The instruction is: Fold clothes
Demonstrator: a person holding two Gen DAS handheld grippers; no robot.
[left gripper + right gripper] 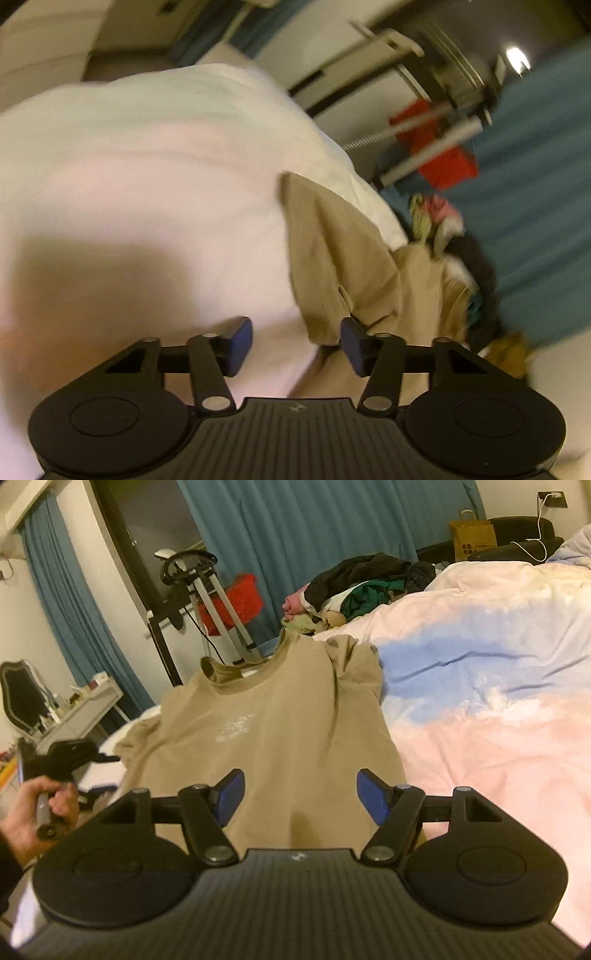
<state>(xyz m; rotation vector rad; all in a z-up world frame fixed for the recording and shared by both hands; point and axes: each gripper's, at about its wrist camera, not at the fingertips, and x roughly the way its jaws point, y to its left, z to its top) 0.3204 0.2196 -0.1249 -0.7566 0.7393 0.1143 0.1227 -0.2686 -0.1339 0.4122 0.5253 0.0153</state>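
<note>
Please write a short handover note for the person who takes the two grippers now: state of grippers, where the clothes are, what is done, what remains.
Left gripper: open, empty, at the shirt's edge.
Right gripper: open, empty, over the shirt's lower part.
Beige cotton T-shirt: spread front up on the pink and blue duvet, collar at the far end.
Done: shirt laid out, no fold visible.
Left: fold it, then the pile of dark clothes further back.

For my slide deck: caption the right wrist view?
Open right gripper above a tan cotton T-shirt on a pink-and-blue duvet.

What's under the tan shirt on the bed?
The tan shirt lies spread on the pink and blue duvet, which shows around its right side. A white layer peeks out at its left edge. Whatever lies directly beneath the shirt is covered.
</note>
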